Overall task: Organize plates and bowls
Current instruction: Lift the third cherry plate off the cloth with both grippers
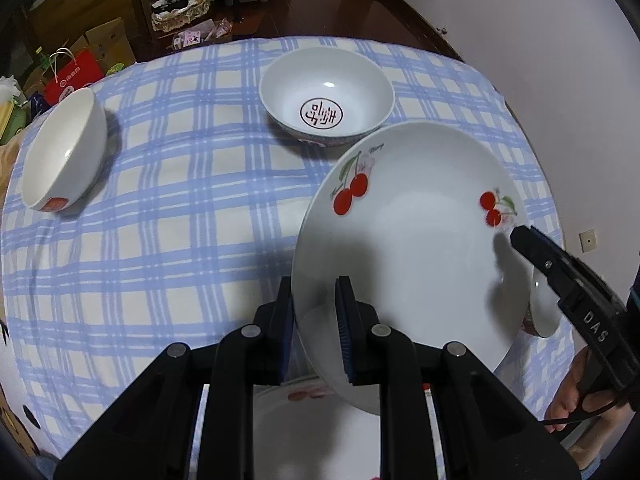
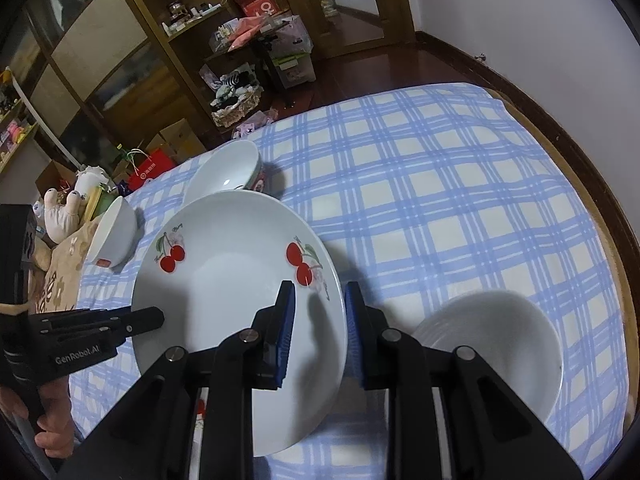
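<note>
A white plate with red cherries (image 1: 408, 240) (image 2: 232, 292) hangs tilted above the blue checked tablecloth (image 1: 160, 240), held at both sides. My left gripper (image 1: 316, 320) is shut on its near left rim, and it shows in the right wrist view as the left gripper (image 2: 156, 318) at the plate's left edge. My right gripper (image 2: 320, 320) is shut on the right rim, and its tip is the right gripper (image 1: 524, 244) beside a cherry print. A second cherry plate (image 1: 308, 396) (image 2: 200, 406) lies beneath, mostly hidden.
A bowl with a red seal inside (image 1: 326, 96) (image 2: 224, 172) stands behind the plate. A small white bowl (image 1: 64, 152) (image 2: 116, 236) leans at the left edge. Another white bowl (image 2: 500, 344) (image 1: 544, 312) stands at the right. Shelves and boxes stand on the floor beyond the cloth.
</note>
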